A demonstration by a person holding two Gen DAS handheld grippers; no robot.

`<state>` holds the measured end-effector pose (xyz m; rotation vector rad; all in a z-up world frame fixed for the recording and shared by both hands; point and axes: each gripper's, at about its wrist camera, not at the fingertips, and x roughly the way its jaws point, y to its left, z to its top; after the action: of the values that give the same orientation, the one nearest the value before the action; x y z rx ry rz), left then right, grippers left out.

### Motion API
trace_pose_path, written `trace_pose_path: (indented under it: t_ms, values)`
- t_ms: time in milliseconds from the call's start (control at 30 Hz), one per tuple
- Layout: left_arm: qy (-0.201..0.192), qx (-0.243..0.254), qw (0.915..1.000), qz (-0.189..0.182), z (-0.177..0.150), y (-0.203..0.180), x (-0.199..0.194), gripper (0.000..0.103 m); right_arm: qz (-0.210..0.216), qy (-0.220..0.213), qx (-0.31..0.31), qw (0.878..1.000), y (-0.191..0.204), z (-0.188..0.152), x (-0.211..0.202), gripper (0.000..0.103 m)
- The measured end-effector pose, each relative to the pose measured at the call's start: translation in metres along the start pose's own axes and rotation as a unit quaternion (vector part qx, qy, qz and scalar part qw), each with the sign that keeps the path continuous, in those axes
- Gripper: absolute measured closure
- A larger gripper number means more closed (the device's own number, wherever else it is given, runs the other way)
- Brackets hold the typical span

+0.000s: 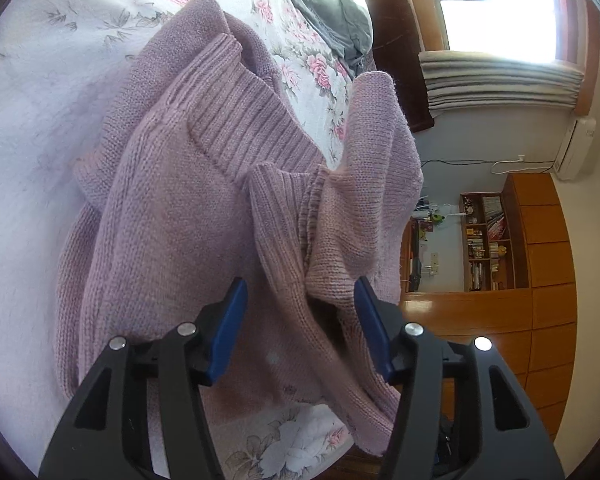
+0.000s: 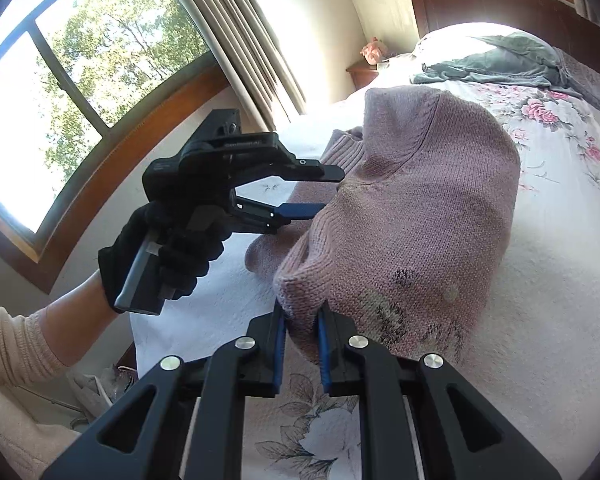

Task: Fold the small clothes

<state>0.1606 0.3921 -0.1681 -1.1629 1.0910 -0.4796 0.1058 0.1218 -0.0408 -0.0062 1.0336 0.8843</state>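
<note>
Right tool (image 2: 302, 320) pinches sweater (image 2: 412, 216) edge; left tool (image 1: 300, 300) gapes.

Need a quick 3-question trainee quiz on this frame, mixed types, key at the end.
1. True or false: the right gripper is shut on the purple sweater.
2. The left gripper is: A) open, sweater fabric between its fingers B) clamped on the grey garment C) out of view.
3. Fill in: the sweater lies partly on a ____-patterned bedspread.

Key: 1 true; 2 A; 3 floral.
</note>
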Motion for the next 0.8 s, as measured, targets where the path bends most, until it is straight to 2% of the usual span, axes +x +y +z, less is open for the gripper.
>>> trace_pose_path:
  t_ms: [100,233,367,433,467,533,600,700,800]
  values:
    - [0.005,-0.023,0.9991,-0.036,0.009,-0.001,0.016,0.043,0.0,0.0,0.001,1.0,0.003,-0.001,-0.001,0.089]
    - [0.006,-0.031,0.9992,-0.024,0.032,-0.01,0.038,0.043,-0.001,0.0,0.0,1.0,0.005,-0.002,-0.001,0.089]
    - [0.008,-0.036,0.9992,-0.015,0.052,-0.022,0.051,0.038,-0.002,-0.003,-0.005,1.0,0.009,-0.001,-0.002,0.089]
    - [-0.005,-0.029,0.9995,-0.013,0.053,-0.028,0.05,0.053,-0.001,-0.008,-0.002,1.0,0.01,-0.001,-0.003,0.089]
    - [-0.011,-0.02,0.9993,-0.03,0.053,-0.033,0.048,0.076,0.003,-0.012,0.0,1.0,0.01,0.0,-0.003,0.089]
    - [-0.035,-0.006,0.9982,-0.049,0.049,-0.042,0.038,0.078,0.017,-0.021,0.009,1.0,0.011,0.0,-0.006,0.089]
    - [-0.057,0.022,0.9957,-0.069,0.045,-0.056,0.023,0.086,0.027,-0.027,0.008,0.999,0.014,0.003,-0.008,0.089]
    - [-0.075,0.04,0.9916,-0.098,0.046,-0.076,0.0,0.087,0.043,-0.032,-0.002,0.999,0.023,0.011,-0.006,0.089]
    - [-0.09,0.066,0.9887,-0.1,0.052,-0.089,-0.027,0.089,0.063,-0.033,-0.016,0.997,0.037,0.022,0.004,0.089]
